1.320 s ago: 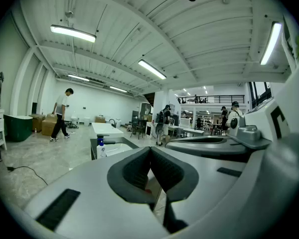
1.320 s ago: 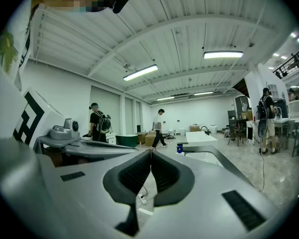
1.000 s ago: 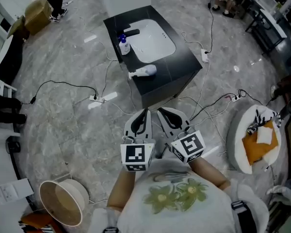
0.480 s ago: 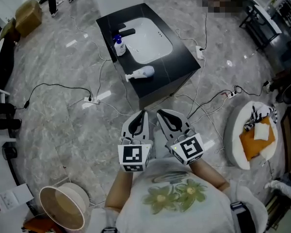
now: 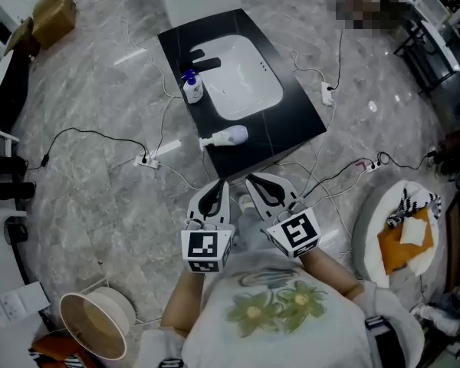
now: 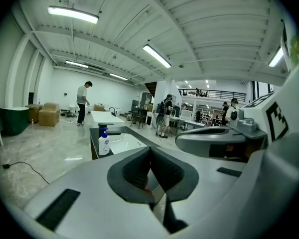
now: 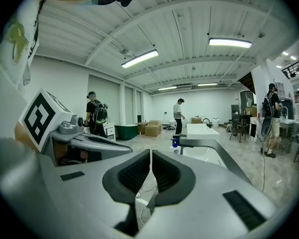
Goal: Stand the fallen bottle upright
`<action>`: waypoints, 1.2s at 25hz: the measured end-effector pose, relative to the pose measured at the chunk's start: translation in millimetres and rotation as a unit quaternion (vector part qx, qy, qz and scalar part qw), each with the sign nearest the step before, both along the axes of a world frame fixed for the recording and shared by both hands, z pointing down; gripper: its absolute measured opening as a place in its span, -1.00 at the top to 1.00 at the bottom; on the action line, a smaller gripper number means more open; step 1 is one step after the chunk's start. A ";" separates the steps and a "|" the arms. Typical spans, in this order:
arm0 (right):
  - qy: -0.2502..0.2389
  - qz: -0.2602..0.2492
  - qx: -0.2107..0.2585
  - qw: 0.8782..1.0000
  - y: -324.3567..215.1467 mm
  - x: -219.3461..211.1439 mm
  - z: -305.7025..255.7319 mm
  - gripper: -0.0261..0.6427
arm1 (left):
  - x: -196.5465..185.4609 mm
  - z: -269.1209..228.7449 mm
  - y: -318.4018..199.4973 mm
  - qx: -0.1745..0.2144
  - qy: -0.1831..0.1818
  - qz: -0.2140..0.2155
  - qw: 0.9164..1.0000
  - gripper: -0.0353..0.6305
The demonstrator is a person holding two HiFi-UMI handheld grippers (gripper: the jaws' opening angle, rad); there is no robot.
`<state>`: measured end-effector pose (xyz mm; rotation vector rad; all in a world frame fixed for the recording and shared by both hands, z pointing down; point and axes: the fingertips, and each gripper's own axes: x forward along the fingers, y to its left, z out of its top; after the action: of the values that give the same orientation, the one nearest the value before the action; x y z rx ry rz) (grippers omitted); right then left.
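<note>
Approach stage: left gripper (image 5: 224, 182) and right gripper (image 5: 250, 178) hung short of the black bench (image 5: 295, 117), fingers (image 7: 132, 173) clenched on nothing. The fallen white plastic bottle (image 5: 228, 136) needed opened fingers next.

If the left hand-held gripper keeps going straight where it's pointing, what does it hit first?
The left hand-held gripper points at the near end of the black sink counter, where the fallen bottle lies. Likely the bottle or the counter's front just below it; depth is unclear.

scene; black counter (image 5: 291, 117); white basin (image 5: 249, 83) inset; blue-capped dispenser (image 5: 192, 89) upright beside basin; power strip (image 5: 148, 162) on floor
</note>
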<state>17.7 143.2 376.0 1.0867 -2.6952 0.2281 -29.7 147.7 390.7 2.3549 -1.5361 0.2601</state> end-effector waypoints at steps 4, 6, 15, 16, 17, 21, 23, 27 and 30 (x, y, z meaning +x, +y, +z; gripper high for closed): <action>0.010 -0.021 -0.005 1.000 -33.9 13.1 5.3 0.79 | 11.8 3.0 -34.2 -0.006 0.004 -0.015 1.000 0.85; 0.012 -0.031 -0.006 0.999 -49.0 17.7 6.5 0.79 | 16.2 1.9 -49.1 -0.004 0.007 -0.026 1.000 0.85; 0.016 -0.093 -0.023 0.995 -95.4 30.3 10.5 0.79 | 25.7 3.8 -94.4 -0.008 -0.007 -0.080 0.997 0.85; 0.015 -0.102 -0.028 0.994 -98.8 30.3 13.2 0.79 | 26.4 7.0 -97.7 -0.012 -0.005 -0.087 0.996 0.85; 0.013 -0.111 -0.034 0.993 -101.7 29.9 16.4 0.79 | 27.2 10.9 -100.5 -0.017 -0.003 -0.094 0.995 0.85; 0.017 -0.137 -0.049 0.989 -115.7 26.3 30.8 0.79 | 29.9 26.2 -108.0 -0.026 -0.007 -0.115 0.993 0.85; 0.020 -0.146 -0.056 0.987 -121.3 20.7 37.5 0.78 | 29.3 35.0 -108.5 -0.036 -0.007 -0.116 0.993 0.85; 0.037 -0.161 -0.069 0.984 -130.9 7.5 53.1 0.78 | 16.2 48.7 -113.2 -0.052 -0.009 -0.123 0.991 0.85; 0.047 -0.165 -0.076 0.982 -141.4 -7.4 63.8 0.78 | -3.6 57.3 -121.5 -0.058 -0.008 -0.136 0.989 0.85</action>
<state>10.3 1.7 439.8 0.5823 -2.6692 0.3094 -33.3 26.2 448.0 2.0315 -1.7747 0.2949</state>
